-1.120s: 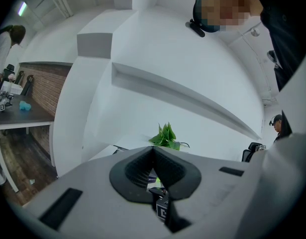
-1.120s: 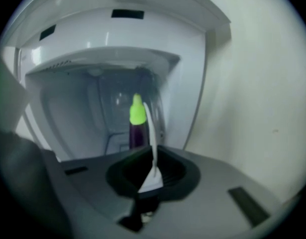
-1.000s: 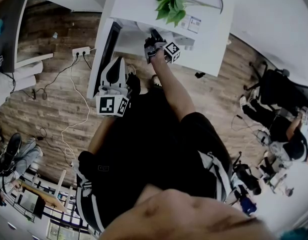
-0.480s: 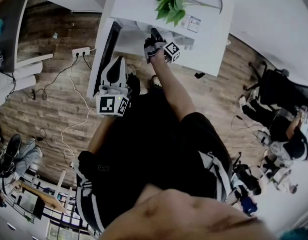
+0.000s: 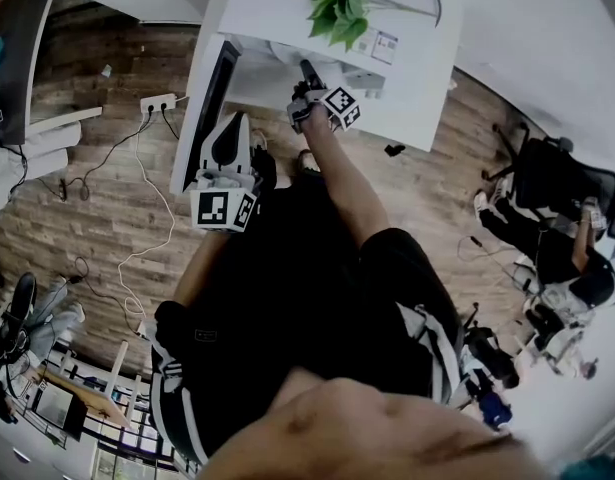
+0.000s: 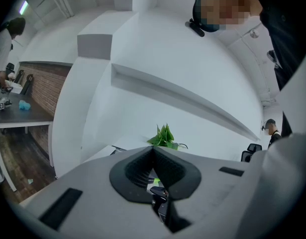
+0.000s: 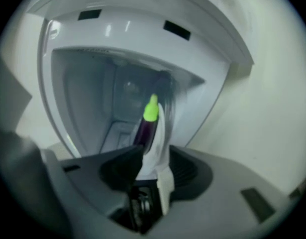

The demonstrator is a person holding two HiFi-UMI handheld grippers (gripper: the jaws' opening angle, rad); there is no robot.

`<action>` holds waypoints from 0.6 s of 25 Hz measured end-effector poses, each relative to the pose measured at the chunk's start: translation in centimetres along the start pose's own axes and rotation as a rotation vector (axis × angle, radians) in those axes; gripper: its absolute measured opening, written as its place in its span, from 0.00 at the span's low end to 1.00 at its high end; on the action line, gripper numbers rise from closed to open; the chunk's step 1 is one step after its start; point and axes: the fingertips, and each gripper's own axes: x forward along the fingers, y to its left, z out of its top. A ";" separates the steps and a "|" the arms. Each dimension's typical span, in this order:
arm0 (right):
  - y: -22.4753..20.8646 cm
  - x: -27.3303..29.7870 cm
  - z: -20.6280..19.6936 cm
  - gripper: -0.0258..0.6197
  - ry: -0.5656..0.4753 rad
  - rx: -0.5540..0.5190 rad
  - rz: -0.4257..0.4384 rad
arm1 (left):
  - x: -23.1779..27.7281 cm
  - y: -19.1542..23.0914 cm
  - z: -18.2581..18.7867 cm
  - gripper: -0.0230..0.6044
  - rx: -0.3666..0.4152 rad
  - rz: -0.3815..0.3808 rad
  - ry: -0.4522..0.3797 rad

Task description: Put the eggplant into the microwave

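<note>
In the right gripper view, the eggplant, dark purple with a bright green stem, points into the open white microwave. It lies between the two fingers of my right gripper and leans on the white one. The jaws are opening and no longer press on it. From the head view, the right gripper reaches into the microwave's mouth under the white table. My left gripper hangs lower left, away from the oven, with its pads meeting at the tip and nothing between them.
The microwave's dark door stands open to the left of the right arm. A green potted plant sits on the white table above the oven. Cables and a power strip lie on the wooden floor at left.
The right gripper has rolled slightly at the microwave's mouth. The left gripper has not moved.
</note>
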 end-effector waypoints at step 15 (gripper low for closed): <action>0.9 -3.0 -0.6 0.11 0.154 -0.902 -0.313 | 0.7 -1.0 0.1 0.09 -0.003 -0.012 -0.011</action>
